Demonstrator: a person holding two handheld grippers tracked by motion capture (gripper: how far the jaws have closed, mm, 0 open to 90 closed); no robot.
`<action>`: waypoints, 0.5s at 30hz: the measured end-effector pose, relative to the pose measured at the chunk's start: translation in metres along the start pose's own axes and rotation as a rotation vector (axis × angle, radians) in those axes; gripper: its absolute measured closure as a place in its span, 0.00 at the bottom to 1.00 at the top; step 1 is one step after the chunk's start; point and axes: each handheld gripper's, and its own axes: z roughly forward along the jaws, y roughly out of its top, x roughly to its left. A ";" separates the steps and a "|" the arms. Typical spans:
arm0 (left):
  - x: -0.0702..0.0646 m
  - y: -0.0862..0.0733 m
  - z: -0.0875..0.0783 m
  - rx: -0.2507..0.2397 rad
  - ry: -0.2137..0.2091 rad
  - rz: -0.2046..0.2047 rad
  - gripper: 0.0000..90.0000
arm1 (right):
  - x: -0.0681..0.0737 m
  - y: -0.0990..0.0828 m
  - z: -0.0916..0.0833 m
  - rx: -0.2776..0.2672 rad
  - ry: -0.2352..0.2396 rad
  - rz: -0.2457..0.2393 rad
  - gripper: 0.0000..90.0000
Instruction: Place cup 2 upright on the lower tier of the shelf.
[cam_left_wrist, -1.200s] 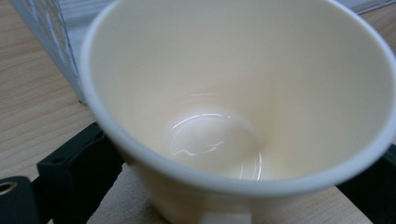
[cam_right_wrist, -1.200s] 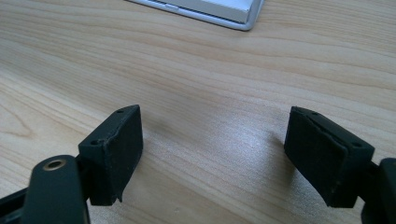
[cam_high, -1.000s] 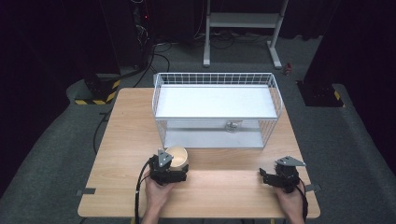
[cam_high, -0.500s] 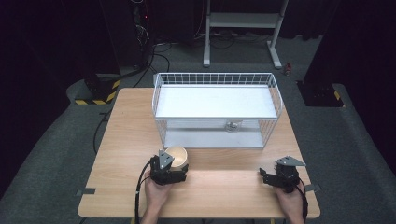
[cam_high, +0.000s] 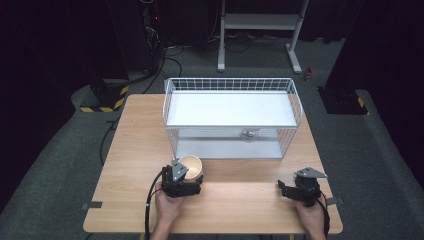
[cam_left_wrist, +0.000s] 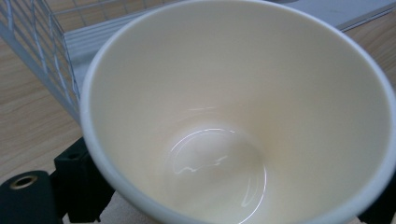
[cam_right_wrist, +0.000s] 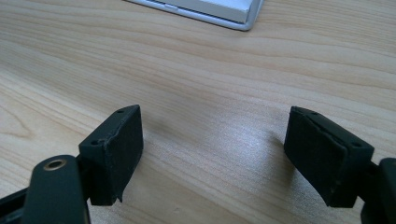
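Light wood table (cam_high: 130, 150) in a dark room with grey carpet, that's my setup. Nearest to me, my right gripper (cam_high: 292, 190) just sits on the bare wood near the front edge, jaws spread wide with nothing but tabletop between them. My left gripper (cam_high: 186, 184) is a bit further in, and its jaws have just been closing around a cream paper cup (cam_high: 190, 166). Through the left gripper view the cup (cam_left_wrist: 233, 116) is upright, empty, and sits right between the jaws, with one jaw against its wall on the left. I'd call that clamped on the cup, though I can't really see how firmly the pads bite.

Just behind the cup is the white wire basket (cam_high: 296, 102) with its flat white shelf and a lower level underneath.

What worries me: paper cups are squishy, so a harder squeeze could buckle the wall, and a softer one could let it slip on the lift. It's also close to the basket's front wires, so a careless lift could catch the rim there.
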 end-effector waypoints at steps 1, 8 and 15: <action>0.000 0.002 0.000 -0.001 -0.001 0.004 0.09 | 0.000 0.000 0.000 0.000 0.000 0.000 0.22; -0.001 0.013 -0.001 -0.004 -0.019 0.000 0.09 | 0.000 0.000 0.000 0.001 0.001 0.001 0.22; -0.003 0.023 0.005 0.009 -0.030 0.006 0.09 | 0.000 0.000 0.000 0.000 0.000 0.000 0.22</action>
